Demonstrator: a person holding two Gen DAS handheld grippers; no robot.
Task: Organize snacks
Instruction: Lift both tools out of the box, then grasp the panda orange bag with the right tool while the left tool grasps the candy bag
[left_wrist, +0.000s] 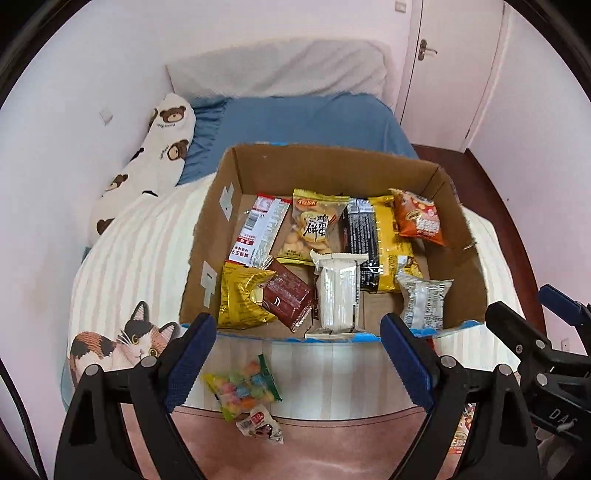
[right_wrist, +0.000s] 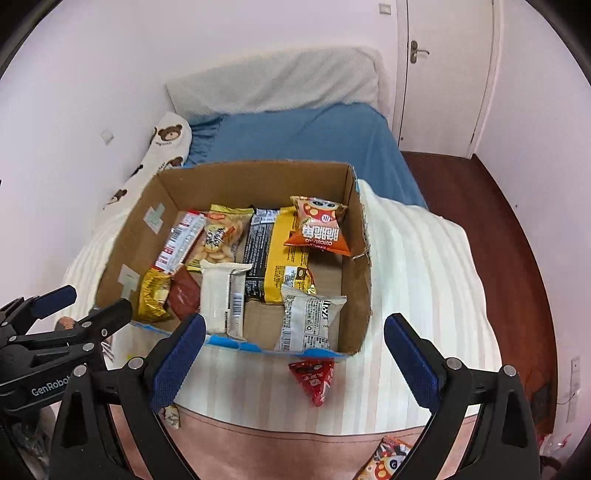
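Cut off or unclear: the orange snack packet (right_wrist: 384, 459) at the bottom edge of the right wrist view is half hidden behind a gripper finger. The small packet (right_wrist: 171, 416) at the blanket edge is mostly hidden by the other finger. Print on most wrappers is too small to read.

Surface and room: bed (left_wrist: 314, 118) with blue sheet, grey pillow at the head, pink walls, white door (left_wrist: 454, 66), dark wood floor. A cream striped blanket (right_wrist: 417, 266) covers the near half of the bed; a bear-print pillow (left_wrist: 162, 147) lies along the wall.

Cardboard box (left_wrist: 461, 258) sits on the blanket, open-topped, holding about ten snack packets lying flat and overlapping. The orange chip bag (right_wrist: 319, 227) leans in the far right corner.

Outside the box, near its front wall: a bag of coloured candies (left_wrist: 242, 386), a small white packet (left_wrist: 260, 428) just beside it, and a red triangular packet (right_wrist: 314, 378).

Left hand-held gripper (left_wrist: 299, 360): fingers spread wide, nothing between them, above the candies. Right hand-held gripper (right_wrist: 293, 363): spread, empty, over the box's front edge.
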